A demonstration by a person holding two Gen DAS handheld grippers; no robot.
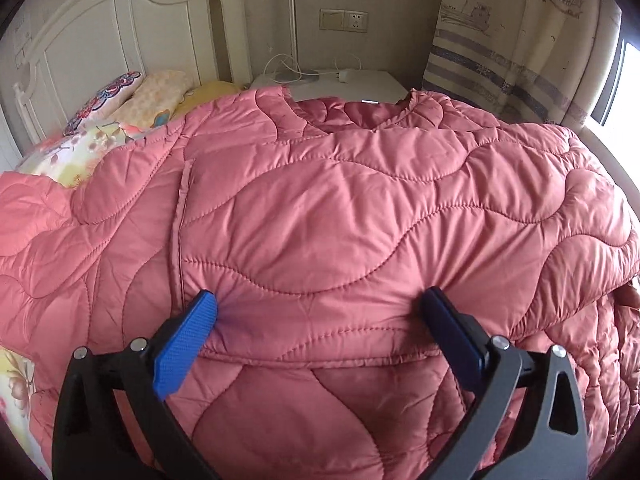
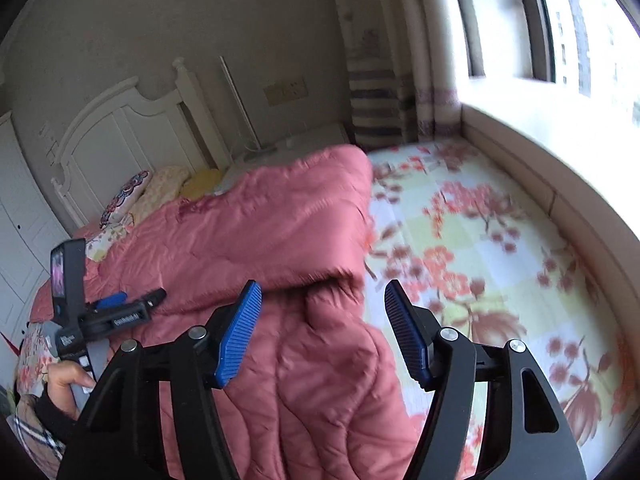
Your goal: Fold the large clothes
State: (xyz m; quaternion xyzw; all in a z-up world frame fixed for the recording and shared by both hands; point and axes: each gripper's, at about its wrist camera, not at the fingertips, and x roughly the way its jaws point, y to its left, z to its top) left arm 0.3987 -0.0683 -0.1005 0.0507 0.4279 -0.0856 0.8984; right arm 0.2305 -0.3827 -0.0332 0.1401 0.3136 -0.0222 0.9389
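The left gripper [image 1: 318,312] is spread wide, both blue pads pressed into the pink quilted coat [image 1: 340,208] with a broad band of fabric between them; the right gripper [image 2: 322,300] is spread too, nothing between its pads, poised over the coat's folded right edge. The coat lies across the bed [image 2: 480,240], its collar at the far end, leaving the floral sheet bare on the window side; beyond are pillows [image 1: 132,104], a white headboard [image 1: 100,28], a nightstand [image 1: 360,84] and a curtain [image 1: 512,28].
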